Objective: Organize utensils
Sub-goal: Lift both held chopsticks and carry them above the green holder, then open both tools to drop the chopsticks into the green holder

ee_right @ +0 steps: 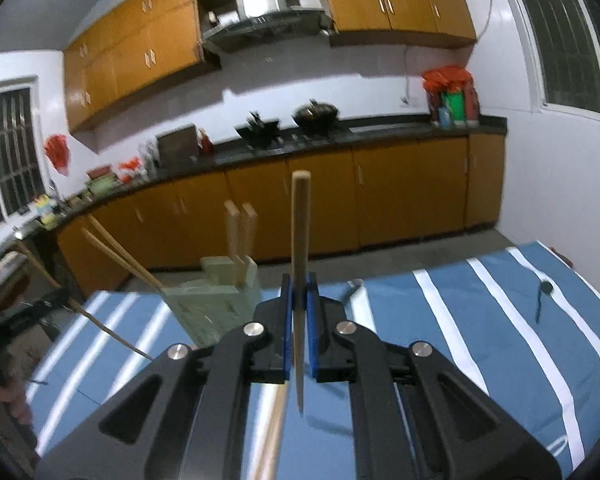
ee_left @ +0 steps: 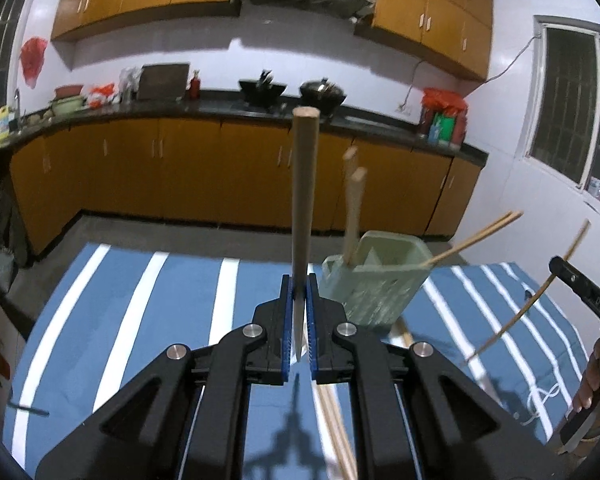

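Chopsticks (ee_left: 302,216) are clamped upright in both grippers' closed jaws, so tips should prob be lined up w/ green holder (ee_left: 374,280) before release.

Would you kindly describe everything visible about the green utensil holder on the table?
The green utensil holder is a pale green, plastic-looking box with an open top, inner dividers and slotted walls. It stands on the blue striped tablecloth, appearing tilted in the fisheye view. Two flat wooden handles rise from one compartment, and a pair of chopsticks leans out over its rim. Neither tool touches it.
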`<state>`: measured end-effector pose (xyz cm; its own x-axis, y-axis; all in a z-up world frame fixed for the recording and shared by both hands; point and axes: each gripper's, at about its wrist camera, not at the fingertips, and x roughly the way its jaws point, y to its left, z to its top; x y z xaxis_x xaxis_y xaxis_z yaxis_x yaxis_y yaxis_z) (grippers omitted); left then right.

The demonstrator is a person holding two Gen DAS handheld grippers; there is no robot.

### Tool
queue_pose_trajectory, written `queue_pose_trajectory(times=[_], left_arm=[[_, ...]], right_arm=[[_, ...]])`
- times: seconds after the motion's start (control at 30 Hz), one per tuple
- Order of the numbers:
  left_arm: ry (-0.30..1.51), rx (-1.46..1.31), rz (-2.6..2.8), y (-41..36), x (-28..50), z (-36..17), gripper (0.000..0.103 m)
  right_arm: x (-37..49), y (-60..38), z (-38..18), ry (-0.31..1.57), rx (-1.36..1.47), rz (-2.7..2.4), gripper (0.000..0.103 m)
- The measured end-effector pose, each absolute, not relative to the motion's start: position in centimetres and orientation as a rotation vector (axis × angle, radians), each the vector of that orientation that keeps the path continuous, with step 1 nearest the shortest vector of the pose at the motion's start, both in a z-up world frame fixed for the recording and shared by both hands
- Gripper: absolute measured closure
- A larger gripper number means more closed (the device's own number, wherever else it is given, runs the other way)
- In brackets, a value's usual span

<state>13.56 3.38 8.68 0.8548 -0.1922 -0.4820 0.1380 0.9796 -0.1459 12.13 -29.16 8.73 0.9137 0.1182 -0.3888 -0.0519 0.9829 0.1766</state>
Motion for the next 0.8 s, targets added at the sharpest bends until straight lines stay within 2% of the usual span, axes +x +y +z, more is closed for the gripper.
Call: queue_pose_trajectory(times=[0.23, 0.4, 0.57, 0.8], left_arm=[[0.377, -0.093, -0.244, 0.9, 12.6, 13.3, 0.096], [0.303, -0.1, -0.266, -0.8, 13.2, 15.4, 0.096], [0.281, -0.096, -0.25, -1.6, 15.5, 15.1, 0.096], [0.331, -0.091, -0.24, -2.4, 17.4, 12.2, 0.096]], right_arm=[[11.3, -27.5, 15.5, 0.207, 0.188, 0.175, 0.095], [12.5, -26.3, 18.0, 0.076, 0.213, 0.173, 0.095], [15.1, -25.1, 17.8, 0.032, 0.207, 0.148, 0.095], [19.5, -23.8, 14.4, 0.108, 0.181, 0.134, 0.095]])
